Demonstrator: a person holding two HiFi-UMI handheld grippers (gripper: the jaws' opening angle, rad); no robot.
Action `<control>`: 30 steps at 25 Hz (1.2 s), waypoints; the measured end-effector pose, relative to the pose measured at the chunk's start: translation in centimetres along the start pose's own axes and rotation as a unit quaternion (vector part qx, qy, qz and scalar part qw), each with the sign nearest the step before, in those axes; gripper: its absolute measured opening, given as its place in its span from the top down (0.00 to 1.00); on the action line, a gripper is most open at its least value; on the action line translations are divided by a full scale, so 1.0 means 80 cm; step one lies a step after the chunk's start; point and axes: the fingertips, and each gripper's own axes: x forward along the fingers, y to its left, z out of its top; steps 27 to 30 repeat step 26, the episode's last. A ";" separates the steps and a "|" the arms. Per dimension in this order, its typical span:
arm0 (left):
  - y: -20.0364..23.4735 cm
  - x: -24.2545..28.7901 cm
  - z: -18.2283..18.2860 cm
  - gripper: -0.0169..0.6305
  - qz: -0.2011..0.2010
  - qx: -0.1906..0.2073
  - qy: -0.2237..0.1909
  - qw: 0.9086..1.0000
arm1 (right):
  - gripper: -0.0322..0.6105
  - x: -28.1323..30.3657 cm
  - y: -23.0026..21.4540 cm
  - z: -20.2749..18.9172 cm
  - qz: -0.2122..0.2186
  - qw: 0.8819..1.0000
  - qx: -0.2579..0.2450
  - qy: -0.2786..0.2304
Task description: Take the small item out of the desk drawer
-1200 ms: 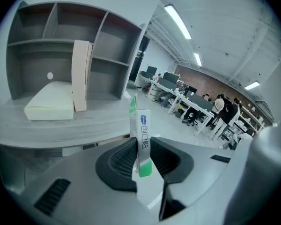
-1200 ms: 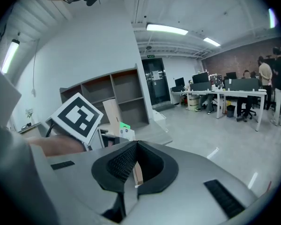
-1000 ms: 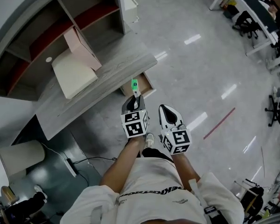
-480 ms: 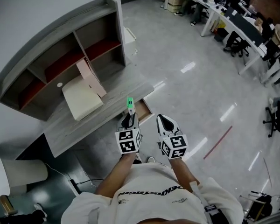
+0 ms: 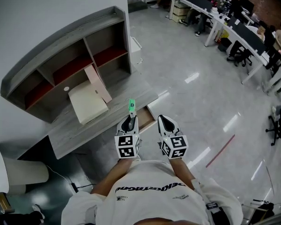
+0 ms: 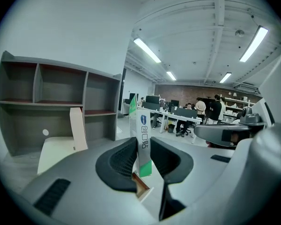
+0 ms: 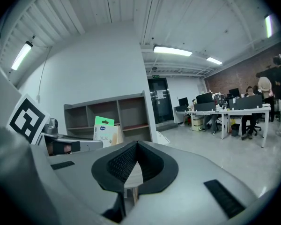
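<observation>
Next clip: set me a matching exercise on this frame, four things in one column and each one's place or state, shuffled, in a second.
Things:
1. box
2. right gripper
3. drawer
4. pink board

Places or states:
A. standing tilted by the shelf
B. pulled open under the desk
C. clamped in the left gripper
D. shut, nothing between its jaws

Pairs: 1-C, 2-D, 3-B, 4-A

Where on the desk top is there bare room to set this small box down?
Bare desk lies at the left front end, before the cream pad, and at the right end, between pad and open drawer. The middle is crowded: the pad and a leaning pink board.
</observation>
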 end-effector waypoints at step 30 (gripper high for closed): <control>0.011 0.006 0.016 0.82 0.016 0.007 -0.034 0.999 | 0.90 0.027 -0.003 0.026 0.012 0.999 -0.025 -0.027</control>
